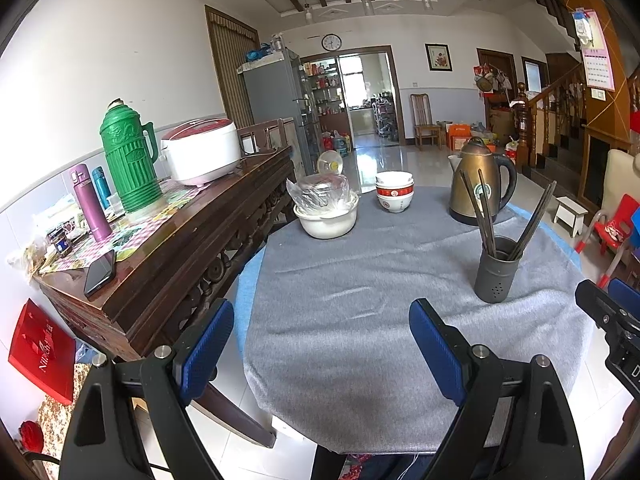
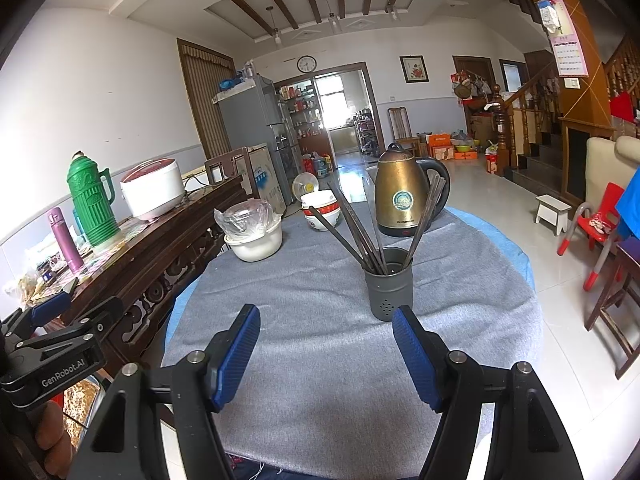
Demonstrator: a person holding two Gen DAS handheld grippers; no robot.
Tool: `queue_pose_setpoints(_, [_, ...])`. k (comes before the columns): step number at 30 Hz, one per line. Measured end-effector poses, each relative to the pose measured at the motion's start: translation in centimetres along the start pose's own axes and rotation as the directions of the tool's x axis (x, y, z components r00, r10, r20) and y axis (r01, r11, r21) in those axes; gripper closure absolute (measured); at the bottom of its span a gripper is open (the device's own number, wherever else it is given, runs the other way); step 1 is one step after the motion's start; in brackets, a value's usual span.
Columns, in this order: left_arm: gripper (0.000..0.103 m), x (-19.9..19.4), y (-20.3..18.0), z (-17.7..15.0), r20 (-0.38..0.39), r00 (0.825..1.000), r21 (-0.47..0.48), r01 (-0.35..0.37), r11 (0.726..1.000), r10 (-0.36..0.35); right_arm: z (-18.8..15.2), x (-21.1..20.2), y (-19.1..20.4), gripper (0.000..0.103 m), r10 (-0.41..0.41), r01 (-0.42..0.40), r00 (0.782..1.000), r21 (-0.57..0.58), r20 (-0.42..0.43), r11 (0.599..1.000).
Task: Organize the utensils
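Chopsticks (image 2: 356,232) upright in holder (image 2: 389,284), mid-table (image 2: 320,360). My left tongs (image 1: 322,344) and right tongs (image 2: 326,354) hover at near edge, tilted down, both wide, empty.

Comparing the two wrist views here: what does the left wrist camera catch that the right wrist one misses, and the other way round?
Only the left wrist view shows the black phone on the wooden sideboard and the red box below it.

Only the right wrist view shows the hand holding the left claw's handle.

Both show the grey chopstick holder with dark chopsticks on the grey-clothed table, the brass kettle, stacked bowls, and each camera's own claw open and empty: left, right.
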State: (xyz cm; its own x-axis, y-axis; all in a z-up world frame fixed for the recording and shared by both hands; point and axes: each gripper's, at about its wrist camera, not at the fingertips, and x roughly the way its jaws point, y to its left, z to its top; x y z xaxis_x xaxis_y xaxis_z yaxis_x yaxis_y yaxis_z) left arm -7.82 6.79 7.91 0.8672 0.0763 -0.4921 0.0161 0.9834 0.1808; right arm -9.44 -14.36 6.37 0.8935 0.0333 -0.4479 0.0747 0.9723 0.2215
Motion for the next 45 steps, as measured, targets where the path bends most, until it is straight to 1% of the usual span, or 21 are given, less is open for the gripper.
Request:
queue_pose_setpoints(26, [0.013,0.1,0.5,-0.2,-0.007,1.000,-0.012,0.001,1.000,-0.001,0.0,0.0,0.5,0.031,-0.004,0.004,1.000,-0.003,0.002,1.000])
queue_pose_setpoints(37, [0.013,2.0,0.1,0.4,-0.027,0.999,-0.027,0.017,0.999,-0.017,0.4,0.9,0.0,0.031,-0.021,0.021,1.000,0.016,0.006,1.000])
queue_pose_setpoints(45, [0.013,3.6,-0.7,1.2,-0.041,0.999,-0.023,0.033,0.999,-0.034,1.6,3.0,-1.3,0.031,-0.044,0.044,0.999,0.037,-0.011,0.998])
